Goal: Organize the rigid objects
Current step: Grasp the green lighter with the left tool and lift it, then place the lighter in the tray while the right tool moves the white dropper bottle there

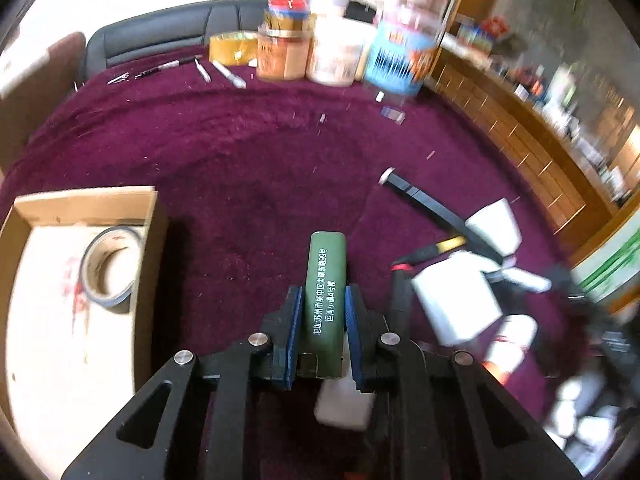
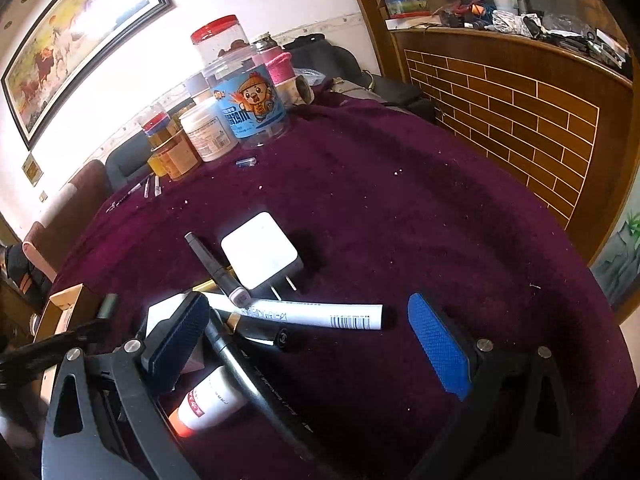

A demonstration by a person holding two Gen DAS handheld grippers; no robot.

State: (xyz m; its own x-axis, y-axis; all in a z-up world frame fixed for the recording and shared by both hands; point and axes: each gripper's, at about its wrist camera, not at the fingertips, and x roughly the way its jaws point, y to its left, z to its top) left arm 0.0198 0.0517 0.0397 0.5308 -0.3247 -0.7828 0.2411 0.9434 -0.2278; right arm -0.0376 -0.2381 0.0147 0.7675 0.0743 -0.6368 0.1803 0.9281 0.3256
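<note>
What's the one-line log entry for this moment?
left tongs: shut on green bar | right tongs: open over pens | cardboard box: holds tape roll

A dark green bar (image 1: 323,288) with white printed characters sits clamped between the left tongs (image 1: 322,312), pointing straight forward; a cardboard box (image 1: 80,216) holding a tape roll (image 1: 108,268) lies to their left.
</note>
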